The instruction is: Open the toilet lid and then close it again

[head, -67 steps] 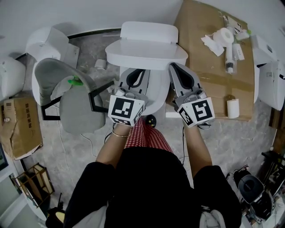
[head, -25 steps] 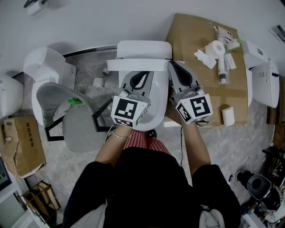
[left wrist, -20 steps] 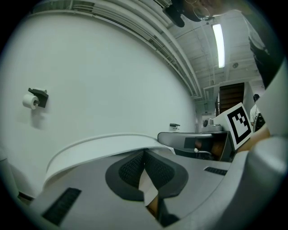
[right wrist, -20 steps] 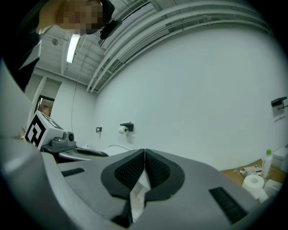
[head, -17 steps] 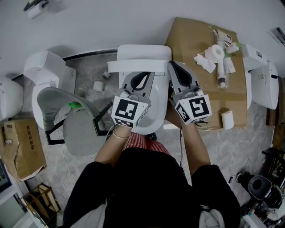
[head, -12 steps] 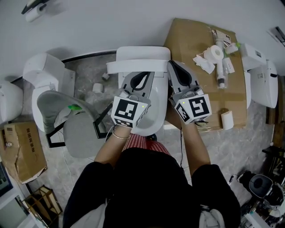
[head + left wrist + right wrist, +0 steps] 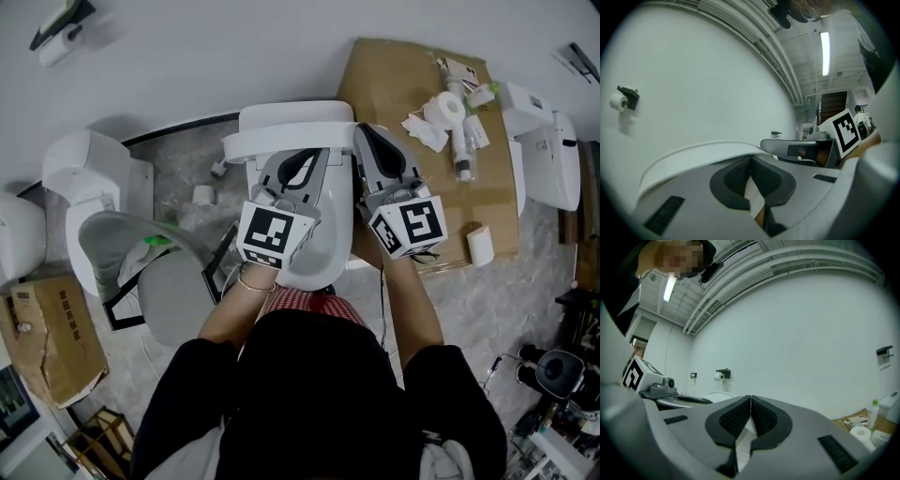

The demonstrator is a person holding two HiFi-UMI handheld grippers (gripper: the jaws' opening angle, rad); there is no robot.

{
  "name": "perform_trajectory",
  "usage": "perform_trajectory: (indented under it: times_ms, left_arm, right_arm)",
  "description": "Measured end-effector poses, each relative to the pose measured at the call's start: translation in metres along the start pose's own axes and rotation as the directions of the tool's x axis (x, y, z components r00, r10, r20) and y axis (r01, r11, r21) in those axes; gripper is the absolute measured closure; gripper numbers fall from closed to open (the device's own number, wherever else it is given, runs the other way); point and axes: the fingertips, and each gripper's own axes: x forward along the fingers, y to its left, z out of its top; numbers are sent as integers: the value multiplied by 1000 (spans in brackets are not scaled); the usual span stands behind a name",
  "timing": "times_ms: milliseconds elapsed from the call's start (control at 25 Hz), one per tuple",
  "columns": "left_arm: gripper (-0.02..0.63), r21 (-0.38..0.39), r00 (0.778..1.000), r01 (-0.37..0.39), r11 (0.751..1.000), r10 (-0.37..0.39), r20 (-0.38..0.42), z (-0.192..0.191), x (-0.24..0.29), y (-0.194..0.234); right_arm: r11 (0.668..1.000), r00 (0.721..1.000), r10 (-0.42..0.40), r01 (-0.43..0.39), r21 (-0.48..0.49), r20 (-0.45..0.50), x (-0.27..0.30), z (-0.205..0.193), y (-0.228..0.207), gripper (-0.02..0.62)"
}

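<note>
**Toilet lid, raised.** The toilet lid [image 7: 289,142] stands up in front of the tank [image 7: 298,113]. From the head view we see it nearly edge-on, as a white band above the open bowl [image 7: 323,251].

The left gripper [image 7: 300,159] points its tip at the middle of this band. In the left gripper view the lid's curved rim [image 7: 689,157] arcs just beyond the fingers [image 7: 735,178]. We cannot tell whether they touch it. These fingers are pressed together, pad against pad, with nothing between them.

The right gripper [image 7: 371,141] lies just beside the lid's right end. Its fingers [image 7: 735,419] are likewise clenched and empty, and its own view looks past the lid to the bare wall and a paper holder [image 7: 722,375].

To the right of the toilet a cardboard sheet [image 7: 398,80] lies on the floor. It carries a paper roll [image 7: 480,246] and a cluster of small items [image 7: 450,117]. To the left are a second toilet [image 7: 89,173], a grey seat [image 7: 155,281] and a cardboard box [image 7: 47,333].
</note>
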Motion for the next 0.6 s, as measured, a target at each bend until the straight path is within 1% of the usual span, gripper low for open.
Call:
perform_trajectory:
  times_ms: [120,240,440,600]
  left_arm:
    - [603,2,1000,17,1000,-17,2,2,3,1]
    - [603,9,1000,19,1000,-19,-2,3,5,0]
    - [603,14,1000,-9,1000,9,4,4,6,1]
    - [603,18,999,-32,999,32,1,4,7,4]
  right_arm:
    - [1000,1000,-23,23,1,2,0,1,-1,575]
    - [1000,1000,-21,21,2,0,-2,1,0,575]
    - [1000,1000,17,-17,7,-8,-2,0,2,575]
    - [998,998,56,-56,-9,-20,2,1,2,575]
